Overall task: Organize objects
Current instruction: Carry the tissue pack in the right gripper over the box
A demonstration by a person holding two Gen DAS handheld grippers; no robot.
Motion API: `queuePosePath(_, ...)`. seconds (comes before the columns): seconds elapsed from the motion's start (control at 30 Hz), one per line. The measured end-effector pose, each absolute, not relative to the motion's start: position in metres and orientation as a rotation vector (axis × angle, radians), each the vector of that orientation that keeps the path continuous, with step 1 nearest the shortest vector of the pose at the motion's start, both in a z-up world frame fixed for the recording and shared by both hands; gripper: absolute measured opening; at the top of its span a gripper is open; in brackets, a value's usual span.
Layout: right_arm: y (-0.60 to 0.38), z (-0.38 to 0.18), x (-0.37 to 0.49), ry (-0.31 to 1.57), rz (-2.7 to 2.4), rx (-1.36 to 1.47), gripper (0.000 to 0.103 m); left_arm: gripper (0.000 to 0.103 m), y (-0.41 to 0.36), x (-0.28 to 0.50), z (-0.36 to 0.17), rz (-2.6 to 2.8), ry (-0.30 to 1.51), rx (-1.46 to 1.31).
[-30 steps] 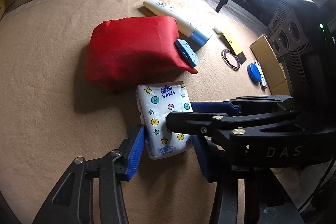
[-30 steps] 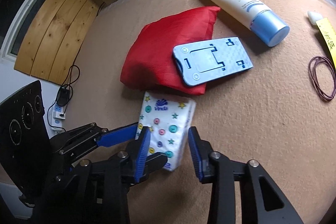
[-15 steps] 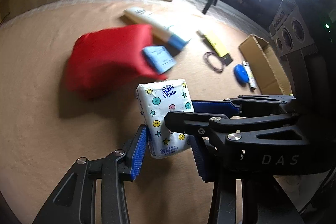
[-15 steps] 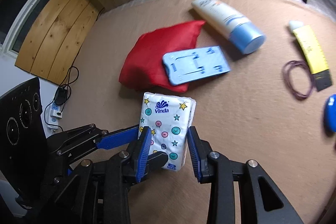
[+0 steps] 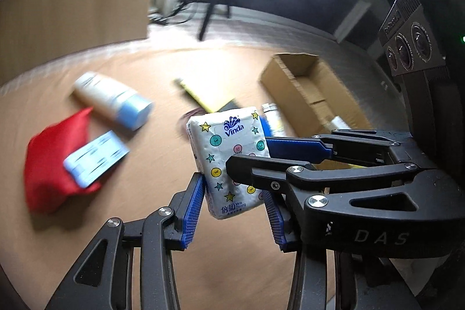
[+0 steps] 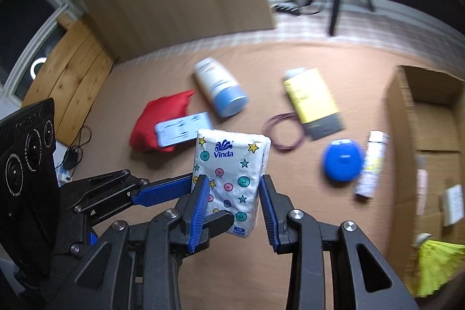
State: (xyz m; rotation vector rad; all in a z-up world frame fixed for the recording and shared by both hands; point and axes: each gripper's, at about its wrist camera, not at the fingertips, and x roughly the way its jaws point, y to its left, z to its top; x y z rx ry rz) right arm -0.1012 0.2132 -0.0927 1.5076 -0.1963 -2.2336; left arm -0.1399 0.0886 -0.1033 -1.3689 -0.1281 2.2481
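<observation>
A white Vinda tissue pack [image 5: 229,156] with coloured stars and dots is held in the air above the brown table. My left gripper [image 5: 235,208] and my right gripper [image 6: 234,204] are both shut on its lower half, one crossing over the other. The pack also shows in the right wrist view [image 6: 231,164], upright between the blue pads. An open cardboard box [image 6: 427,141] stands at the right, with small items inside; it also shows in the left wrist view [image 5: 308,89].
On the table lie a red pouch [image 6: 157,118] with a light blue phone stand [image 6: 183,128] on it, a white tube with a blue cap [image 6: 218,89], a yellow-black packet [image 6: 314,103], a cord loop [image 6: 283,134], a blue round case [image 6: 343,161] and a small tube [image 6: 372,161].
Both grippers have lifted the tissue pack off the table and swung it right, toward the cardboard box. The red pouch and tube have slid to the left of the views.
</observation>
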Motion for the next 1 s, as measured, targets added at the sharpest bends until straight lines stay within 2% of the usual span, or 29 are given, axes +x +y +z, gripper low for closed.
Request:
queuePosePath(0.5, 0.343, -0.082, -0.101, -0.257, -2.453, 1.506, 0.033, 0.044, 0.233, -0.17, -0.085, 2.137, 0.0, -1.272)
queuePosePath(1.0, 0.407, -0.096, -0.116, -0.322, -2.527, 1.541, 0.033, 0.044, 0.306, -0.196, -0.1, 2.106, 0.047, -1.277)
